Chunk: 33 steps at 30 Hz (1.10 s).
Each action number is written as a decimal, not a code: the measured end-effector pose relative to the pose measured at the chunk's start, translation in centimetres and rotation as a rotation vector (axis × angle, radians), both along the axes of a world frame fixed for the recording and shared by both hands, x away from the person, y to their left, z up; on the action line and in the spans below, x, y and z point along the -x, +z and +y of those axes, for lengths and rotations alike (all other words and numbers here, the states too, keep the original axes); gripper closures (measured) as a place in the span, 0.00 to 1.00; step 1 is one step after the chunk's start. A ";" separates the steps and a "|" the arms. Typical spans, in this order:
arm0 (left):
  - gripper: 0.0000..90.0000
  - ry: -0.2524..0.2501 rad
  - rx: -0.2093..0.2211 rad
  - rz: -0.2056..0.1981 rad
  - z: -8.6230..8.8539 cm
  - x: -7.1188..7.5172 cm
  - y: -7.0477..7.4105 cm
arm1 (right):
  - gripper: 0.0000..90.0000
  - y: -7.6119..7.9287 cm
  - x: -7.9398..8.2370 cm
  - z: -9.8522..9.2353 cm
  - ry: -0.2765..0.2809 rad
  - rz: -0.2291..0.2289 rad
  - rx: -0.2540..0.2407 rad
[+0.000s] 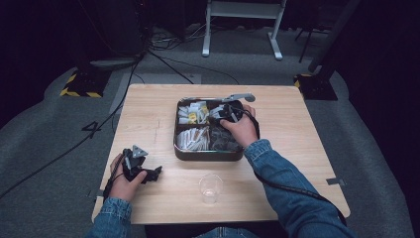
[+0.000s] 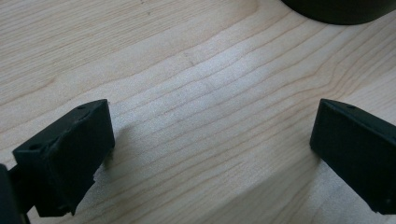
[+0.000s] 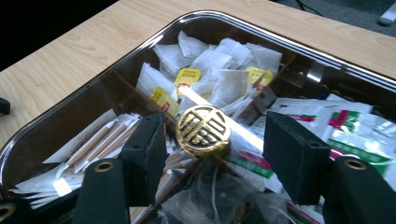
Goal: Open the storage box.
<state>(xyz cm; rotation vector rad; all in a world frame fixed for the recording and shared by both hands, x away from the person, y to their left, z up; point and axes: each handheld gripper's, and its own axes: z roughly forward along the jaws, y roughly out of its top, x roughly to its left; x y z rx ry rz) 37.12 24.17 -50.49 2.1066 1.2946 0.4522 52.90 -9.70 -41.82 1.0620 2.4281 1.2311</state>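
The left gripper (image 1: 141, 166) rests on the wooden counter (image 1: 148, 106), jaws open and empty, waiting. A clear cup (image 1: 210, 187) stands near. The right gripper (image 3: 212, 144) sits over the glass-lidded box (image 1: 184, 151) of tea bags, jaws open around its gold knob (image 3: 203, 129), probably to lift the lid. The room is dark, the floor grey.

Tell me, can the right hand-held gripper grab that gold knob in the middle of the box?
Probably yes. The right hand-held gripper has its jaws on either side of the gold knob, not yet touching, and nothing lies between them and it.
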 end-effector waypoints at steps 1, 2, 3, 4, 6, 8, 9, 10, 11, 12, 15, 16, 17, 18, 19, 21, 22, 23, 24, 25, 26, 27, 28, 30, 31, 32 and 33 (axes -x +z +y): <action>0.00 0.000 0.000 0.000 0.0 0.0 0.0 | 0.45 -0.1 0.0 0.2 0.000 0.003 0.000; 0.00 -0.001 -0.001 0.000 0.0 0.0 0.0 | 0.45 -0.1 0.0 0.2 0.000 0.003 0.000; 0.00 -0.001 0.000 0.000 0.0 0.0 0.0 | 0.45 -0.5 0.0 0.6 0.006 0.005 0.002; 0.00 -0.001 0.000 0.000 0.0 0.0 0.0 | 0.45 -0.6 0.0 0.8 0.007 0.007 0.001; 0.00 0.000 -0.001 0.001 0.0 0.0 0.0 | 0.44 -0.9 -0.1 1.2 0.010 -0.002 0.004; 0.00 -0.001 -0.001 0.001 0.0 0.0 0.0 | 0.45 -1.2 -0.1 1.5 0.005 -0.007 0.019; 0.00 -0.001 0.000 0.000 0.0 0.0 0.0 | 0.45 -1.3 -0.2 1.6 0.001 -0.004 0.020; 0.00 0.001 0.000 -0.002 0.0 0.0 0.0 | 0.47 -1.5 -0.2 1.6 -0.004 0.004 0.023; 0.00 0.001 0.000 -0.002 0.0 0.0 0.0 | 0.48 -1.7 -0.3 1.7 -0.007 0.007 0.026; 0.00 0.001 0.000 -0.002 0.0 0.0 0.0 | 0.48 -1.7 -0.3 1.7 -0.007 0.007 0.026; 0.00 -0.001 -0.002 0.000 0.0 0.0 0.0 | 0.58 -2.2 -0.3 2.0 -0.024 -0.007 0.056; 0.00 -0.001 -0.002 0.000 0.0 0.0 0.0 | 0.58 -2.2 -0.1 2.2 -0.025 -0.029 0.078; 0.00 -0.001 -0.002 0.000 0.0 0.0 0.0 | 0.60 -2.3 0.1 2.3 -0.027 -0.049 0.095; 0.00 -0.001 -0.002 0.000 0.0 0.0 0.0 | 0.64 -2.4 0.3 2.5 -0.028 -0.068 0.113; 0.00 -0.001 -0.003 0.000 0.0 0.0 0.0 | 0.64 -2.3 0.6 2.7 -0.043 -0.068 0.115; 0.00 -0.002 -0.003 0.000 0.0 0.0 0.0 | 0.65 -2.4 0.6 2.7 -0.057 -0.058 0.104; 0.00 -0.002 -0.004 -0.001 0.0 0.0 0.0 | 0.65 -2.4 0.6 2.7 -0.059 -0.056 0.101; 0.00 -0.002 -0.003 0.000 0.0 0.0 0.0 | 0.65 -2.4 0.6 2.8 -0.063 -0.059 0.103; 0.00 -0.002 -0.004 -0.001 0.0 0.0 0.0 | 0.65 -2.4 0.7 2.8 -0.067 -0.062 0.106; 0.00 -0.002 -0.003 -0.001 0.0 0.0 0.0 | 0.65 -2.4 0.7 2.8 -0.069 -0.064 0.107; 0.00 -0.002 -0.004 0.000 0.0 0.0 0.0 | 0.65 -2.4 0.7 2.9 -0.071 -0.062 0.104; 0.00 -0.002 -0.003 0.000 0.0 0.0 0.0 | 0.65 -2.4 0.7 2.8 -0.071 -0.061 0.104; 0.00 -0.002 -0.003 -0.001 0.0 0.0 0.0 | 0.65 -2.4 0.7 2.8 -0.071 -0.064 0.104; 0.00 -0.002 -0.003 0.000 0.0 0.0 0.0 | 0.65 -2.4 0.7 2.8 -0.072 -0.063 0.103; 0.00 -0.002 -0.003 0.000 0.0 0.0 0.0 | 0.65 -2.4 0.7 2.9 -0.074 -0.066 0.102; 0.00 -0.002 -0.002 -0.001 0.0 0.0 0.0 | 0.65 -2.4 0.8 2.9 -0.074 -0.068 0.102; 0.00 -0.001 -0.002 0.000 0.0 0.0 0.0 | 0.65 -2.4 0.8 2.9 -0.075 -0.070 0.103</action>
